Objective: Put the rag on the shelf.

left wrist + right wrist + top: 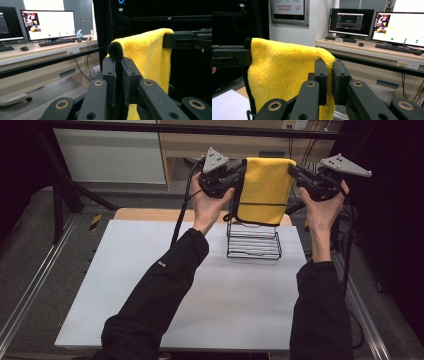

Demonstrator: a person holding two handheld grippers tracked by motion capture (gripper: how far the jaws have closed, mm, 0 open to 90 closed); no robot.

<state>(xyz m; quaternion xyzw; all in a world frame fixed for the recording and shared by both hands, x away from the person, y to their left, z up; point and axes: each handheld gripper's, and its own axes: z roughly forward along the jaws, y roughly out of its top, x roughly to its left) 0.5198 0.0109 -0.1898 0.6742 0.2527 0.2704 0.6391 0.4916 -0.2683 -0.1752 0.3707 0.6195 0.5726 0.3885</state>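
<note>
A yellow fluffy towel (265,190) hangs spread between my two grippers, above a black wire rack (253,242) at the far side of the table. My left gripper (242,170) is shut on its upper left corner, my right gripper (292,170) on its upper right corner. A thin rack wire crosses in front of the cloth low down. In the left gripper view the gripper (118,66) pinches the towel's (147,57) dark-trimmed edge. In the right gripper view the gripper (329,68) clamps the towel's (282,72) near edge, and the left gripper (229,57) holds the far corner.
The pale table top (200,290) stretches toward me from the rack. A black frame bar (150,127) runs across behind the rack. Beyond it stand a desk (372,51) with monitors (400,25) and keyboards.
</note>
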